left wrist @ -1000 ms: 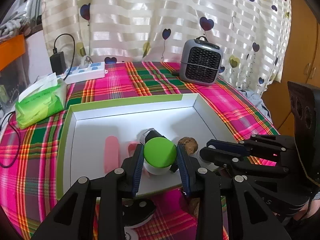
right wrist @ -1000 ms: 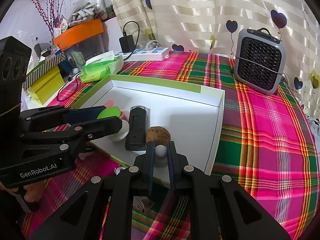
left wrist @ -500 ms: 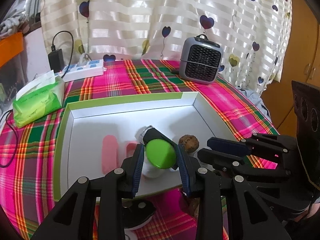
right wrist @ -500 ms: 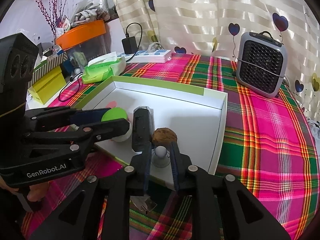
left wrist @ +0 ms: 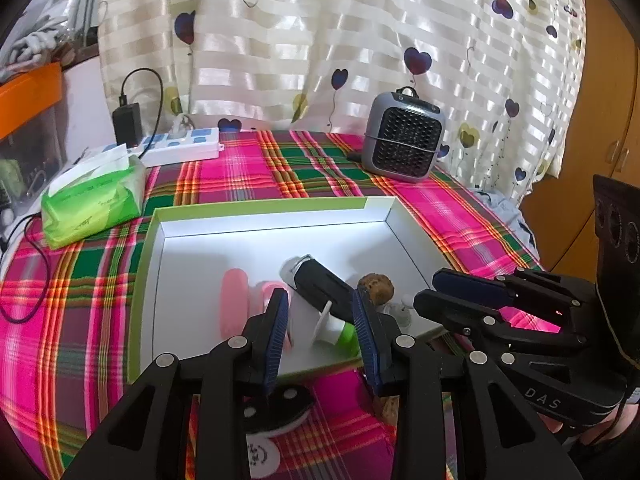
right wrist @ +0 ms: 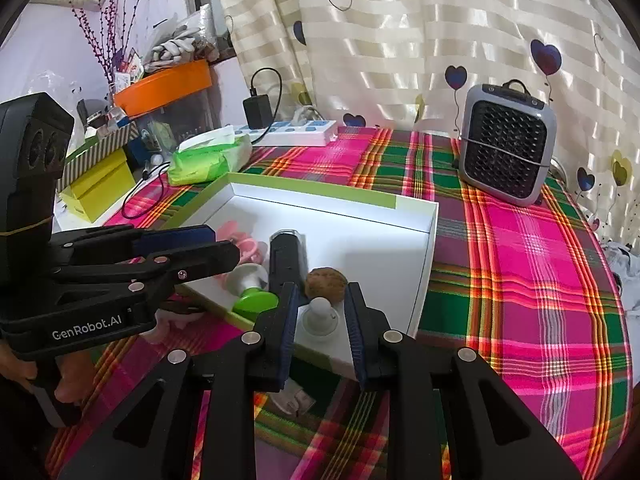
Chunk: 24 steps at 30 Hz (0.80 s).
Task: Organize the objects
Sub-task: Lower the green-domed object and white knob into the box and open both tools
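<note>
A white tray with a green rim (left wrist: 260, 206) (right wrist: 320, 196) lies on the plaid cloth. In it are a pink item (left wrist: 234, 304), a black oblong device (left wrist: 320, 288) (right wrist: 286, 260), a walnut (left wrist: 376, 286) (right wrist: 326, 284), a green-capped white piece (left wrist: 336, 330) (right wrist: 254, 298) and a small white knob (right wrist: 320, 316). My left gripper (left wrist: 320, 300) (right wrist: 222, 242) is open; the green-capped piece lies on its side between its fingers, free of the pads. My right gripper (right wrist: 322, 300) (left wrist: 430, 290) straddles the white knob, its jaws opening, with a gap on both sides.
A grey heater (left wrist: 404, 140) (right wrist: 506, 148) stands behind the tray. A green tissue pack (left wrist: 92, 200) and a power strip (left wrist: 180, 148) lie at the back left. A black-and-white round thing (left wrist: 280, 404) lies in front of the tray. Boxes and an orange tub (right wrist: 164, 84) crowd the far left.
The green-capped piece tipped over from upright between my left fingers and now lies on its side in the tray. My right jaws went from shut on the white knob to apart.
</note>
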### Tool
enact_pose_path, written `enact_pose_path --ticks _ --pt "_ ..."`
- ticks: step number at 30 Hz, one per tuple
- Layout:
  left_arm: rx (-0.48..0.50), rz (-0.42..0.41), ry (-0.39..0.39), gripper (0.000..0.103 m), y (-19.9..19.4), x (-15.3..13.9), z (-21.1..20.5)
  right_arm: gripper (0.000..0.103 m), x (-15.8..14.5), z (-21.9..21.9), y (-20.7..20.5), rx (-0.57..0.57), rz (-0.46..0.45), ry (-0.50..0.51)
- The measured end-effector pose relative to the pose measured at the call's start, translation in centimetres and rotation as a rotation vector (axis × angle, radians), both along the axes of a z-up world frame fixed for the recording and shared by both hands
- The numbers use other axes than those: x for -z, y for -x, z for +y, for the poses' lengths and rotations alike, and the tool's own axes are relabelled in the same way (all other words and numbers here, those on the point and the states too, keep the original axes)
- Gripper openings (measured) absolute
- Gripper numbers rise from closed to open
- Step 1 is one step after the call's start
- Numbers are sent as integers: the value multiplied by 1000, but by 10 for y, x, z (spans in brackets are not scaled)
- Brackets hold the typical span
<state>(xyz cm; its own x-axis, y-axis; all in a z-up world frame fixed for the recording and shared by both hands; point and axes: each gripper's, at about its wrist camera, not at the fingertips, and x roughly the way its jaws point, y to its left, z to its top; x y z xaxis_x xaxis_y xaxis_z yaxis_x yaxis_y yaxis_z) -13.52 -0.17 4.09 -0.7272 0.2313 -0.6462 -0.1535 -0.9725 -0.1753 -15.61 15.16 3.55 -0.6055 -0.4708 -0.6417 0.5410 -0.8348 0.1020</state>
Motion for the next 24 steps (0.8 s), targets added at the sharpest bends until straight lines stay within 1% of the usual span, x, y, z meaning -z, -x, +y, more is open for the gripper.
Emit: enact_pose_path --ticks 13,24 --pt "-7 -3 23 32 -32 -2 6 25 -4 -4 -27 -26 2 2" --pt "3 -8 12 32 -53 2 8 25 -3 -3 -49 -45 4 14"
